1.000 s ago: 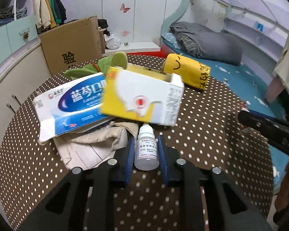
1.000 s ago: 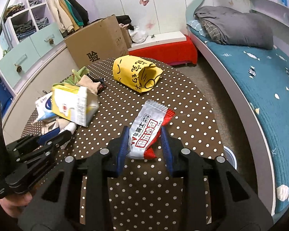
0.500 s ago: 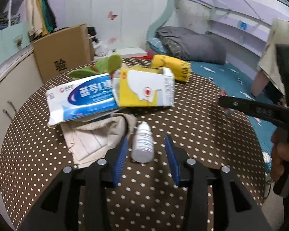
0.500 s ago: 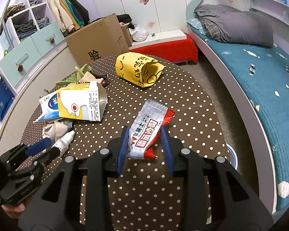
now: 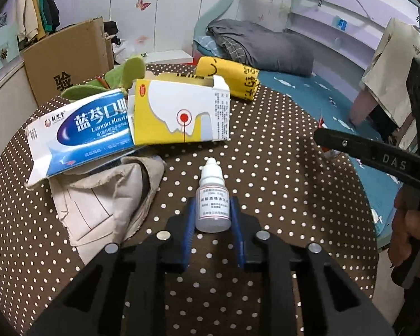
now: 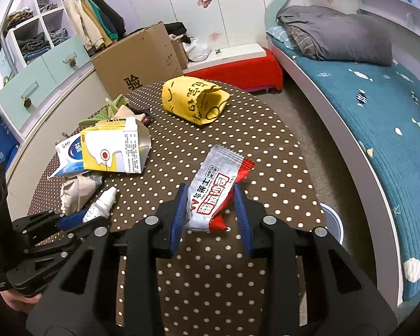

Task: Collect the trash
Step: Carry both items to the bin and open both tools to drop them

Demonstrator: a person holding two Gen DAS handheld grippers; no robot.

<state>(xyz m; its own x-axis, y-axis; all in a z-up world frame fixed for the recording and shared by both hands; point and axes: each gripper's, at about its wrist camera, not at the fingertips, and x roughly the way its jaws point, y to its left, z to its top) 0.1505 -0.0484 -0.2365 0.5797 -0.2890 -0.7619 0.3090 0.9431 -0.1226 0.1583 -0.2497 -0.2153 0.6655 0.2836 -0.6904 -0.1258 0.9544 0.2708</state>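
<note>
We have the left gripper [image 5: 212,218] clamped on the dropper bottle [image 5: 212,196] lying on the dotted table [image 5: 280,168] and the right gripper [image 6: 211,210] bracketing the snack wrapper [image 6: 214,193], not visibly pinched, so next we squeeze, then lift both

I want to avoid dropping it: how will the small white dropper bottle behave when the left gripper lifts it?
The dropper bottle looks like small rigid plastic, probably light. It lies on its round side between the left gripper pads, so it may roll or slip along smooth walls.
</note>
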